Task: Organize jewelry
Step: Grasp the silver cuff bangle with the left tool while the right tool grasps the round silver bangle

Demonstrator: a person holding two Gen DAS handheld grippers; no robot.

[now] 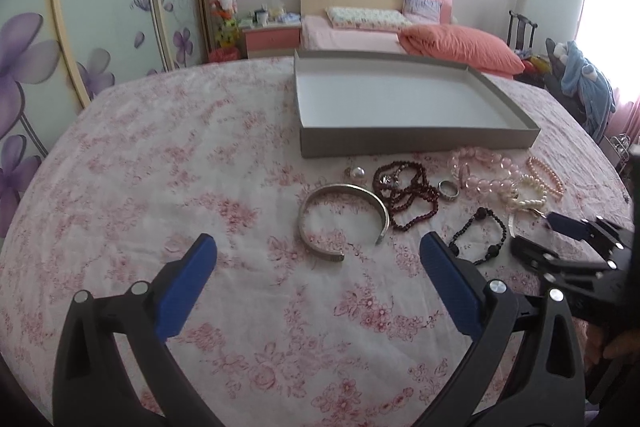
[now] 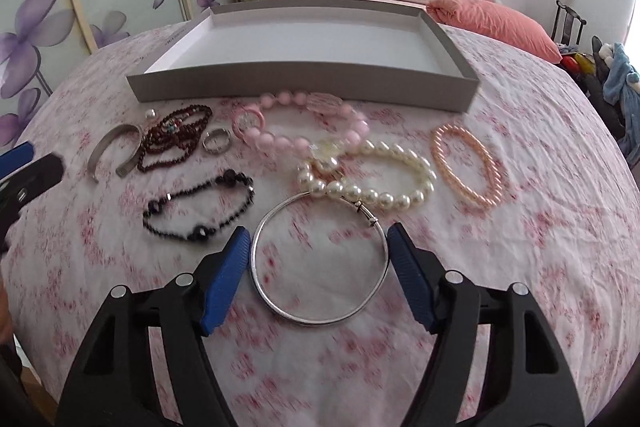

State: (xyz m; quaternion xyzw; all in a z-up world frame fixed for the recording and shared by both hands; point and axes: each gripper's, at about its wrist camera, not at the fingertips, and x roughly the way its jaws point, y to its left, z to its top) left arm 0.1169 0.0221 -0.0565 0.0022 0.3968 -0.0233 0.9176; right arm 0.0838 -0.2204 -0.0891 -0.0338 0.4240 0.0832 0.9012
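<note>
The thin silver bangle (image 2: 320, 263) lies flat on the floral tablecloth (image 2: 520, 267), right between the right tongs (image 2: 319, 237), pads spread either side, not gripping. Left tongs (image 1: 318, 245) hang released just near of the silver cuff (image 1: 344, 217).

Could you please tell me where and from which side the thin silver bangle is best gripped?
Grip the thin silver bangle across its widest part, one wire side against each pad, coming down from above. It lies flat on the tablecloth, so only the outer edges offer purchase. The right hand-held gripper already straddles it. Avoid the far side, where the clasp touches the white pearl bracelet.
</note>
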